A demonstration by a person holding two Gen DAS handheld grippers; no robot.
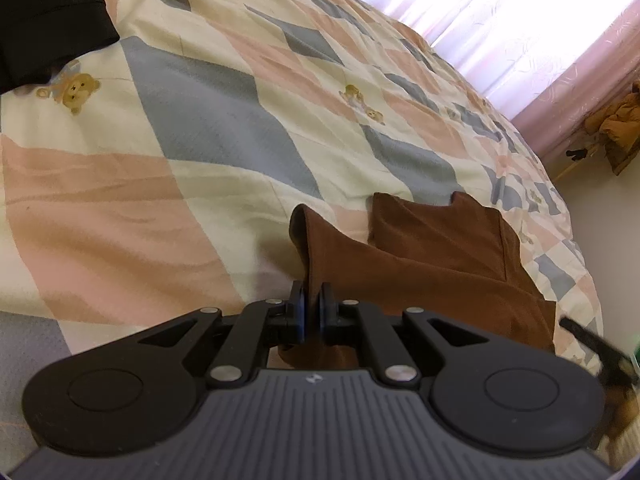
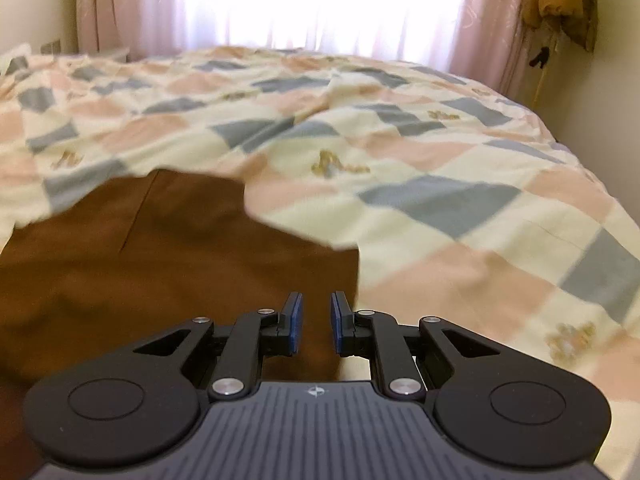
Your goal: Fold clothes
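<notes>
The left gripper (image 1: 313,312) is pinching a raised fold of the brown garment (image 1: 432,252), apparently lifting it for folding, while the right gripper (image 2: 316,322), jaws slightly parted around nothing, is hovering above its edge on the patchwork quilt (image 2: 460,200).

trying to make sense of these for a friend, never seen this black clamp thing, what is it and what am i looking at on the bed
Each black clamp is a hand-held two-finger gripper; a person carries one in each hand, and a camera on each looks forward along its fingers. One picture is the left view, the other the right. Both look over a bed with a patchwork quilt printed with teddy bears. A brown garment lies on it. The left gripper is shut on a fold of that garment. The right gripper sits over the garment's edge with a gap between its pads, gripping nothing. A black cloth lies further off.
</notes>
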